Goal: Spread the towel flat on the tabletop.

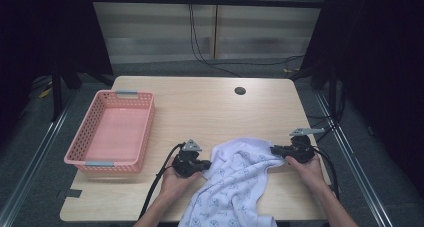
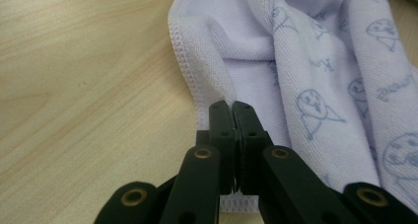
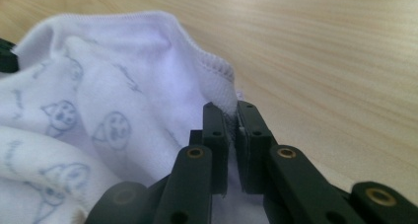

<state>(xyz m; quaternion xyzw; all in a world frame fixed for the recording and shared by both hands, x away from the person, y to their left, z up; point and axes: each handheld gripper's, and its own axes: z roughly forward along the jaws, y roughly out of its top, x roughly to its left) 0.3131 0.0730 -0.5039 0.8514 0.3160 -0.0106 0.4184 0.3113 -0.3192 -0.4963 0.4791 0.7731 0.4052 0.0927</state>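
Note:
A white towel [image 1: 235,179] with pale blue cartoon prints lies crumpled on the wooden table [image 1: 200,107] near the front edge, one end hanging over it. My left gripper [image 1: 206,163] is at the towel's left edge and is shut on its hem. In the left gripper view the jaws pinch the stitched hem of the towel [image 2: 305,71] at the gripper [image 2: 231,106]. My right gripper [image 1: 273,150] is at the towel's right corner. In the right gripper view the gripper [image 3: 229,108] is shut on the hemmed edge of the towel [image 3: 108,100].
A pink plastic basket [image 1: 80,143] stands at the left of the table with nothing in it. A round cable hole [image 1: 240,91] sits near the far edge. Cables trail from both grippers toward the front.

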